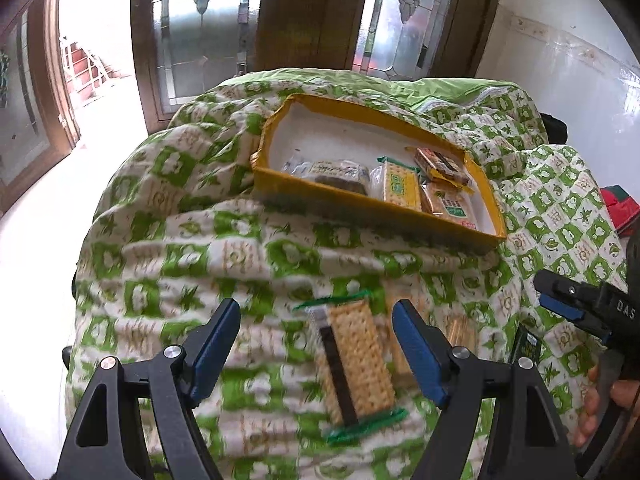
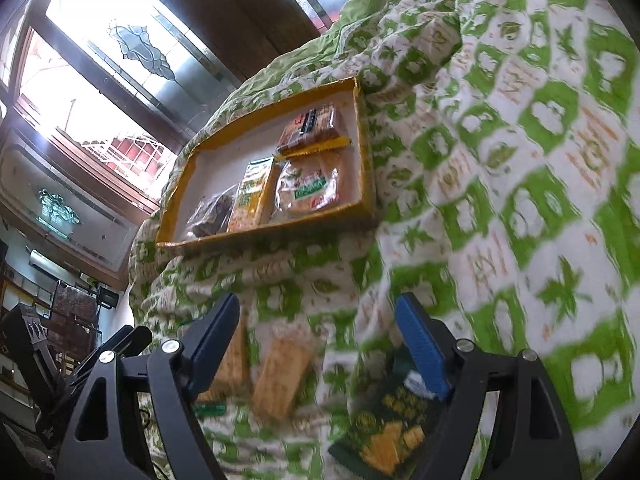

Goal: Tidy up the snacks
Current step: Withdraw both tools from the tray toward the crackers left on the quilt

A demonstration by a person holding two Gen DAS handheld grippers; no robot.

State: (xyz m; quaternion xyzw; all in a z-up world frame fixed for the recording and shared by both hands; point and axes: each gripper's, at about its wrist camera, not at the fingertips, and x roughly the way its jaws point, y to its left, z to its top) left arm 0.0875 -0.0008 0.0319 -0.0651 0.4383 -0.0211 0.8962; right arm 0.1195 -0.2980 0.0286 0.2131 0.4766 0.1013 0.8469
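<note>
A yellow box (image 1: 360,208) (image 2: 256,236) lies on the quilt and holds several snack packs, among them a dark brown pack (image 1: 340,178) and a green-and-yellow cracker pack (image 1: 400,186) (image 2: 252,196). My left gripper (image 1: 316,304) is open just above a loose cracker pack with green ends (image 1: 356,360), its pads apart from it. My right gripper (image 2: 318,298) (image 1: 560,298) is open too, over an orange cracker pack (image 2: 280,372). Another orange pack (image 2: 236,360) shows beside its left finger. A dark green pack (image 2: 384,432) (image 1: 528,346) lies partly hidden under its right finger.
A rumpled green-and-white patterned quilt (image 1: 200,260) (image 2: 520,160) covers the whole surface and rises in folds behind the box. Wooden doors with leaded glass (image 1: 304,12) stand beyond it. A hand (image 1: 600,400) holds the right gripper's handle. A red object (image 1: 616,208) lies at the far right.
</note>
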